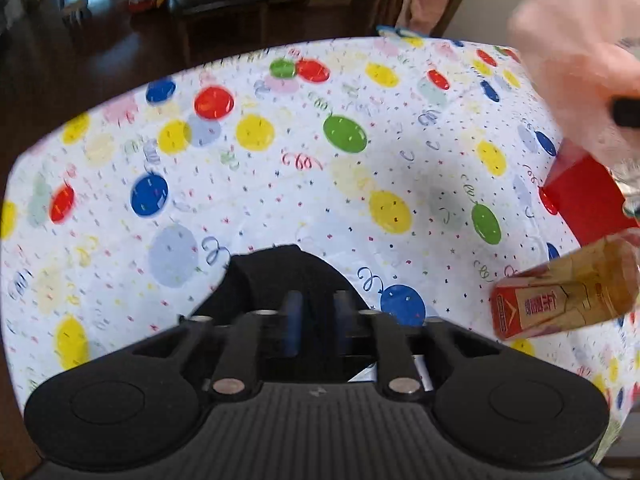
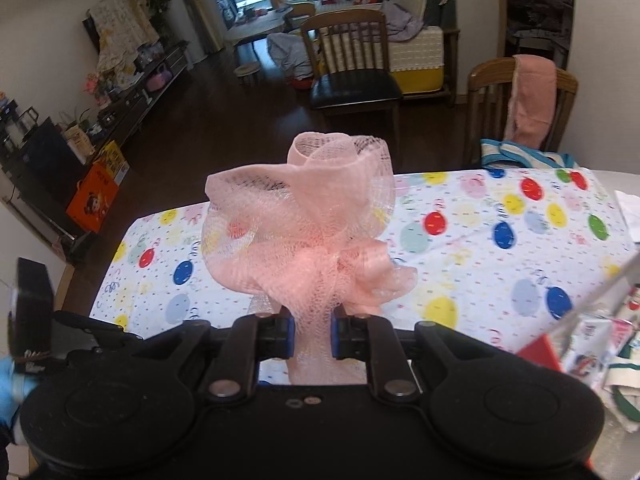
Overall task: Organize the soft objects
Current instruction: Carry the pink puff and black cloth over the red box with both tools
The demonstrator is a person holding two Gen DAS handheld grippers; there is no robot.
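The pink mesh sponge (image 2: 304, 232) is the larger of the two soft things, a light, springy bundle of net held up above the counter (image 2: 460, 264), clamped in the right tool (image 2: 311, 338) by its gathered waist. That tight knot looks like the best place to hold it, since the loose ruffles would probably squash and slip free. The black cloth (image 1: 280, 276) lies on the near edge of the counter, just beyond the left tool (image 1: 316, 316), whose jaws stand apart and press on nothing. The cloth looks limp and light; pinching a raised fold should lift it.
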